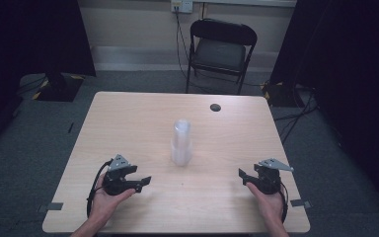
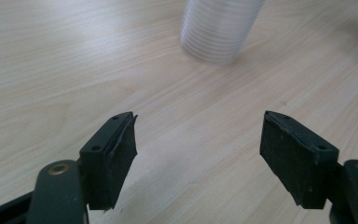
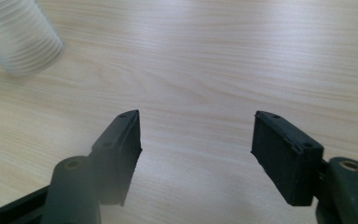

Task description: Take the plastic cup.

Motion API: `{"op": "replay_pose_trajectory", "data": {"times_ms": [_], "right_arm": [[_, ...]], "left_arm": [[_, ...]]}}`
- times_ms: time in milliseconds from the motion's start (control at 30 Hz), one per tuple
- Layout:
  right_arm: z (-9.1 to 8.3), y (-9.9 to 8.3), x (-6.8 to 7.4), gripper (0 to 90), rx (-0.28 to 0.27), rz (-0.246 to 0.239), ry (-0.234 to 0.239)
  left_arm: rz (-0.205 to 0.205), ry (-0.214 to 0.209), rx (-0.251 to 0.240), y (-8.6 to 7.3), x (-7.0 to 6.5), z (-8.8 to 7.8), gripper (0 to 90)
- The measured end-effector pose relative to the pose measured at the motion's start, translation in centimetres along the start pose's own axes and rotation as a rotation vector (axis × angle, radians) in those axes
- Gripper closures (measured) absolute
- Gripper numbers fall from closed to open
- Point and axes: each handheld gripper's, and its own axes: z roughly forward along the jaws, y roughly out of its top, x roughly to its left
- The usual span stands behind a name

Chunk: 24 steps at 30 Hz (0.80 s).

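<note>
A tall stack of clear ribbed plastic cups (image 1: 181,142) stands upright near the middle of the pale wooden table (image 1: 128,118). My left gripper (image 1: 144,181) rests low at the front left, held in a hand, pointing right toward the stack. Its jaws stand apart with bare wood between them (image 2: 198,135), and the cup stack (image 2: 218,28) is ahead and apart from them. My right gripper (image 1: 242,176) sits at the front right, pointing left, open and empty (image 3: 196,133). The cup stack (image 3: 16,39) lies off to its upper left.
A small dark round hole (image 1: 215,107) marks the table's far right part. A black folding chair (image 1: 220,49) stands behind the table on grey carpet. Cables run along the floor at the right, and dark curtains hang on both sides.
</note>
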Motion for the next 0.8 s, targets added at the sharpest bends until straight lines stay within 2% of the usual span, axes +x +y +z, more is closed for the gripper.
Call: {"op": "replay_pose_trajectory", "data": {"times_ms": [133, 233, 367, 433, 533, 667, 800], "right_arm": [[-0.1, 0.0, 0.4, 33.3, -0.006, 0.003, 0.015], [-0.2, -0.1, 0.5, 33.6, -0.011, 0.008, 0.028], [-0.3, -0.2, 0.6, 34.9, -0.018, 0.003, 0.042], [-0.2, -0.2, 0.6, 36.0, -0.014, -0.001, 0.056], [-0.3, -0.2, 0.7, 37.0, -0.013, -0.009, 0.083], [-0.7, -0.3, 1.1, 37.2, -0.021, -0.026, 0.088], [-0.8, -0.2, 1.3, 37.0, -0.03, -0.03, 0.094]], "left_arm": [[-0.005, -0.009, -0.022, 0.4, -0.1, -0.2, 24.0], [0.026, -0.014, -0.02, 0.7, -0.3, -0.1, 24.2], [0.033, -0.051, -0.021, 0.8, -0.7, 0.1, 27.4], [0.036, -0.05, -0.018, 0.8, -1.0, 0.0, 26.7], [0.054, -0.06, -0.031, 0.9, -1.5, -0.2, 25.4], [0.045, -0.077, -0.052, 1.0, -2.2, -0.7, 26.0], [0.058, -0.089, -0.074, 1.9, -2.8, -0.8, 27.1]]}}
